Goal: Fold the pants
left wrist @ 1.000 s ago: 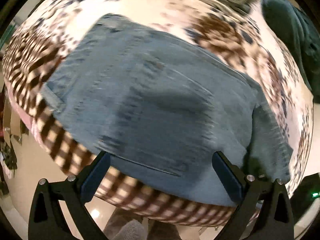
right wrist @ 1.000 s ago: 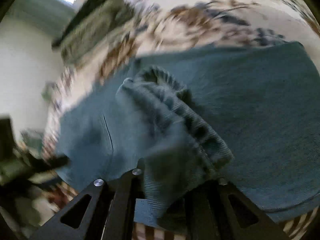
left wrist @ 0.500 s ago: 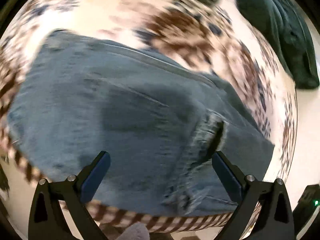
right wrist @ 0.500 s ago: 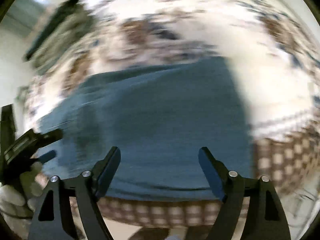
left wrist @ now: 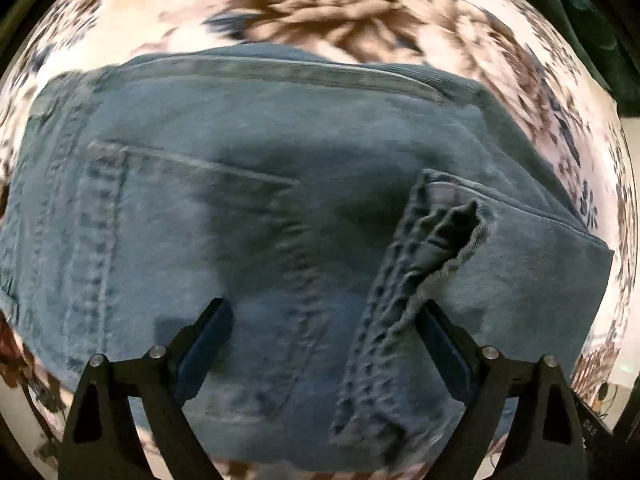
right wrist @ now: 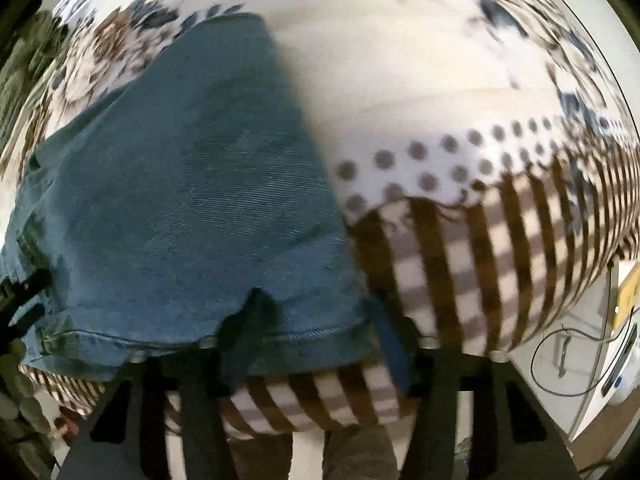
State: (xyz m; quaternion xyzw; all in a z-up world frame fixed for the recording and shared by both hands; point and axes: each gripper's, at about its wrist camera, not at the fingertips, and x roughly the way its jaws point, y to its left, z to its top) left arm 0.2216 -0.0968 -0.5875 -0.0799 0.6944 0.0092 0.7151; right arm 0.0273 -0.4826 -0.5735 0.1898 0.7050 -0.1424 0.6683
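Pants [left wrist: 248, 208], folded blue denim, lie below both claws. Left claw [left wrist: 324, 344] spread, closing slightly; hem now between its fingers. Right claw [right wrist: 316, 344], closing, straddles the edge, not pinching.

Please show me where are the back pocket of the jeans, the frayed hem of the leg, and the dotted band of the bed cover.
back pocket [left wrist: 192, 248]: left wrist view, on the pocket's middle panel.
frayed hem [left wrist: 460, 248]: left wrist view, on the hem's ragged edge.
dotted band [right wrist: 440, 160]: right wrist view, on the white strip with grey dots.

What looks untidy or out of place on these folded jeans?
On the folded jeans, one leg hem is turned back and rumpled, its paler inside showing, near the left gripper's right finger. Otherwise the denim lies flat on the patterned bedspread.
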